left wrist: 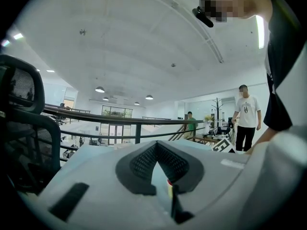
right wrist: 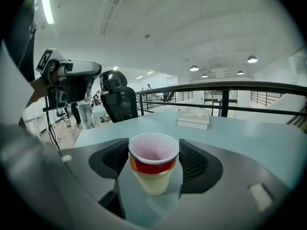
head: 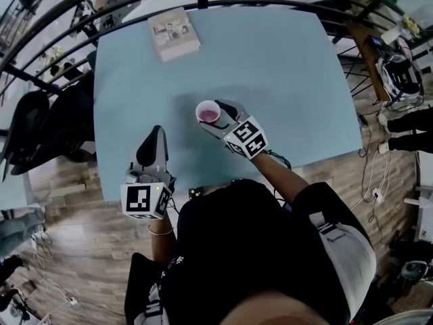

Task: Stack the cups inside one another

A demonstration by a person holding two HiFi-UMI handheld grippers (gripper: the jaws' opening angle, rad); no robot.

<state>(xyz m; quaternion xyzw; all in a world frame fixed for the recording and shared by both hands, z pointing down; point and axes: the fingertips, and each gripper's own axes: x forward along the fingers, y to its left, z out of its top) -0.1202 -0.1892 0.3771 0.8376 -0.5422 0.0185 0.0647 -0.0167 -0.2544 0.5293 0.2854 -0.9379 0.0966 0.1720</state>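
In the head view we see the stack of cups (head: 208,112) over the middle of the pale blue table (head: 291,73). Its long axis is upright and its mouth faces up. It sits between the fingers of the right gripper (head: 216,118). We cannot tell whether its base touches the table. The left gripper (head: 155,135) is by the near edge, well apart from the cups.

In the left gripper view, the left gripper (left wrist: 156,145) has its pads meeting at the tips, with nothing held.

In the right gripper view, the right gripper (right wrist: 153,150) is clamped on the stack (right wrist: 153,164), its pads against the rim on both sides. A pinkish inner cup sits in a red one, which sits in a cream one. We cannot make out any cups deeper inside.
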